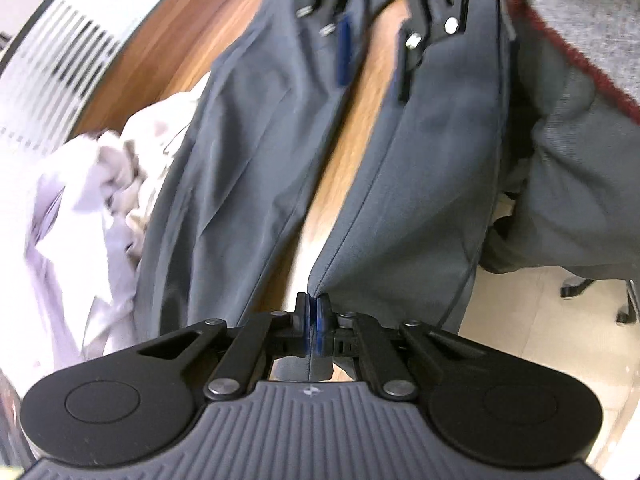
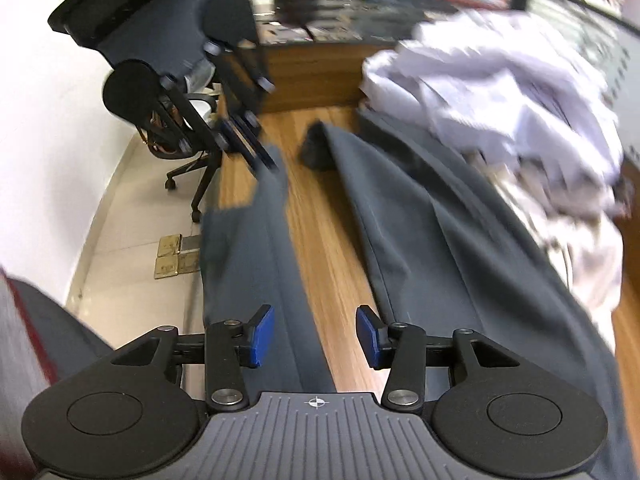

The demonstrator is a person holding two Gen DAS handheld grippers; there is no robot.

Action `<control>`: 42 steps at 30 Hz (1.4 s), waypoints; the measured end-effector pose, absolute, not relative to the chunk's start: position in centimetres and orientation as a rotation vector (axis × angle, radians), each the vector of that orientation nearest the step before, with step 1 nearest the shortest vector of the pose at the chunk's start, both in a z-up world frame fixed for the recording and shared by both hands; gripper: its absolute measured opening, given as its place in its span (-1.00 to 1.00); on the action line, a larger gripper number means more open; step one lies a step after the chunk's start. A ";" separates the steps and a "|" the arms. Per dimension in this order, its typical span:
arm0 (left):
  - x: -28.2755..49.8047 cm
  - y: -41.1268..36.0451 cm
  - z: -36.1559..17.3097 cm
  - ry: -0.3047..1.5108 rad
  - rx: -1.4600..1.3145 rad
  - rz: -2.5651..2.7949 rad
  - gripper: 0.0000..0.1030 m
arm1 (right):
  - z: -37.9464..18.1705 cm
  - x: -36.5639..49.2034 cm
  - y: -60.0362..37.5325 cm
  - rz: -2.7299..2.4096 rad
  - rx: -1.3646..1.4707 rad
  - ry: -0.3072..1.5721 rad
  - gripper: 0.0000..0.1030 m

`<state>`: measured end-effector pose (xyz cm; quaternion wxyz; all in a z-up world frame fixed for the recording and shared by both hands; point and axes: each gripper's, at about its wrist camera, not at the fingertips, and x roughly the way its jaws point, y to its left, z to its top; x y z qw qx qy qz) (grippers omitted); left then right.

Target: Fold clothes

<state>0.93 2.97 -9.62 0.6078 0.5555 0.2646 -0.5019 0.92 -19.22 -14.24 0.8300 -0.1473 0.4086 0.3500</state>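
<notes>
Dark grey trousers lie along the wooden table, their two legs spread apart with bare wood between them. My left gripper is shut on the trousers' fabric where a seam ends. The right wrist view shows that left gripper holding up the end of the nearer leg, while the other leg lies flat. My right gripper is open, its blue pads hovering over the nearer leg and the wood, with nothing pressed between them. The left wrist view has the right gripper at the far end.
A heap of white and pale clothes lies on the table beside the trousers and shows again as the heap. An office chair stands on the tiled floor past the table's edge. A person's grey, red-trimmed garment is close by.
</notes>
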 end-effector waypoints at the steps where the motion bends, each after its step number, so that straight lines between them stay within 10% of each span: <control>1: 1.0 3.2 -9.6 0.613 1.275 -1.138 -0.95 | -14.7 0.6 -20.2 0.744 -0.303 0.881 -0.08; 24: 2.6 3.3 -8.5 0.575 1.195 -0.934 -0.95 | -22.1 -0.6 -21.9 0.864 -0.193 1.048 -0.12; 31: 2.8 3.8 -8.3 0.586 1.193 -0.891 -0.95 | -22.6 -0.1 -21.1 0.911 -0.157 1.058 -0.78; 42: 1.9 7.7 -9.9 0.723 1.140 -0.715 -0.95 | -16.9 0.7 -21.8 0.793 -0.152 0.945 -0.87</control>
